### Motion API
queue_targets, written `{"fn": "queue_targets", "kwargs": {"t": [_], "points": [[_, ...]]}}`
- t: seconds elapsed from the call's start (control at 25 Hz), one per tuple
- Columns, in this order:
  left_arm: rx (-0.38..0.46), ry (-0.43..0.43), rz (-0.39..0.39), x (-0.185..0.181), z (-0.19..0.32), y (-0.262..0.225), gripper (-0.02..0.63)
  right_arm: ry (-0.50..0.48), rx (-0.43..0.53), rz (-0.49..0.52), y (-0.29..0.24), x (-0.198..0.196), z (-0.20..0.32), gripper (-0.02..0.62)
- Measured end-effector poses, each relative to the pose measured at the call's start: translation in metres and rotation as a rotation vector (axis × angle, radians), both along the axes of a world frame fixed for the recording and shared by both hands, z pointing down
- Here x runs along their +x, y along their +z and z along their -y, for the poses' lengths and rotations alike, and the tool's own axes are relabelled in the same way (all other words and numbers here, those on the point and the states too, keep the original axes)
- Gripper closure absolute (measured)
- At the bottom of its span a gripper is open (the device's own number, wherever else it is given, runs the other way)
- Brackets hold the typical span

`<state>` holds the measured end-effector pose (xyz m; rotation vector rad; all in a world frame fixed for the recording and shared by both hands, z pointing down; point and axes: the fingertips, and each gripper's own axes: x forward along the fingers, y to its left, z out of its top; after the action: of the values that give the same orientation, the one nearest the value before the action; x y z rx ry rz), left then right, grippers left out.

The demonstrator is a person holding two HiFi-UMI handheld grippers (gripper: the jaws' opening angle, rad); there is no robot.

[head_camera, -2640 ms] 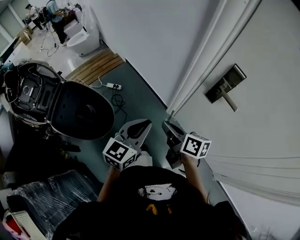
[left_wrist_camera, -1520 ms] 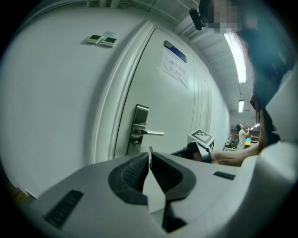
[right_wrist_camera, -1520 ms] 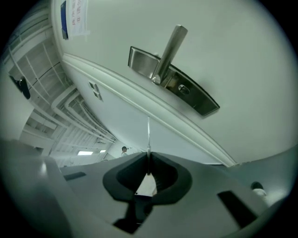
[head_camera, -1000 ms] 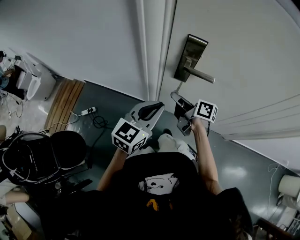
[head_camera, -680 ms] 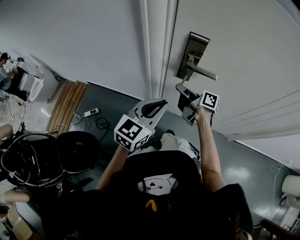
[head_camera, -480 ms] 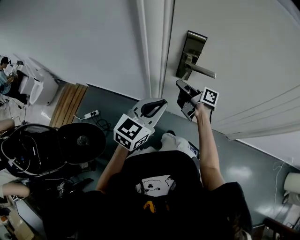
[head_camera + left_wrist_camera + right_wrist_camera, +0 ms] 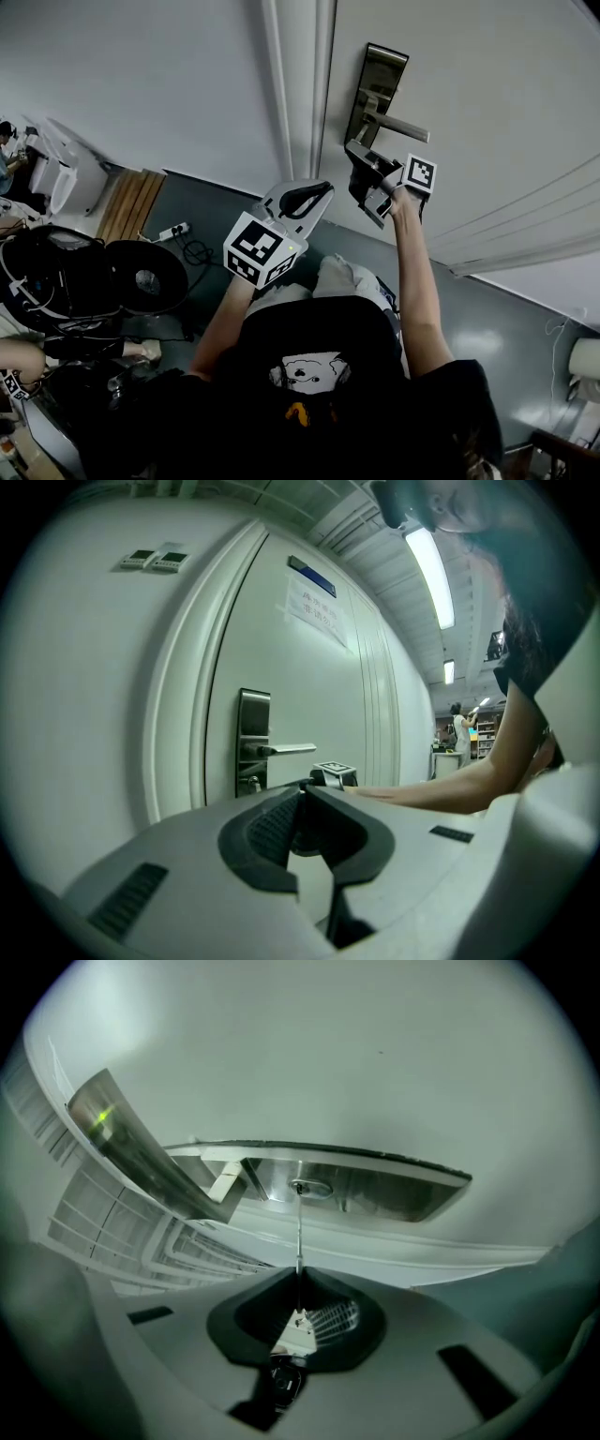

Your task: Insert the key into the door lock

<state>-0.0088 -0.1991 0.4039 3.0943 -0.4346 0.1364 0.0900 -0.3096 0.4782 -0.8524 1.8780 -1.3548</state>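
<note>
The brushed-metal lock plate (image 7: 374,86) with its lever handle (image 7: 401,127) sits on the white door. My right gripper (image 7: 352,153) is raised just below the lever, shut on a thin silver key (image 7: 298,1232). In the right gripper view (image 7: 298,1275) the key's blade runs straight up and its tip meets the keyhole (image 7: 306,1187) in the lock plate (image 7: 375,1192), beside the lever handle (image 7: 141,1147). My left gripper (image 7: 322,190) hangs lower and to the left, shut with nothing in it (image 7: 302,787). It looks at the lock plate (image 7: 253,738) from the side.
The white door frame (image 7: 295,94) runs left of the lock. On the grey floor lie a power strip (image 7: 172,231) and wooden slats (image 7: 131,202). Black round cases (image 7: 141,281) stand at the left, and a person's arm (image 7: 19,354) shows there.
The view has swung to face the door. My right gripper has risen with the key from waist height up to the lock. The left gripper has stayed low and shut.
</note>
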Motion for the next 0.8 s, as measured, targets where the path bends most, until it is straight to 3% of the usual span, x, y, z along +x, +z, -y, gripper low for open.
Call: {"fn": "queue_targets", "kwargs": {"t": [0.8], "points": [[-0.053,-0.045,0.025,0.023,0.022,0.034,0.583,-0.095,0.003,0.144,0.002,0.012,0.013,0.574]]}}
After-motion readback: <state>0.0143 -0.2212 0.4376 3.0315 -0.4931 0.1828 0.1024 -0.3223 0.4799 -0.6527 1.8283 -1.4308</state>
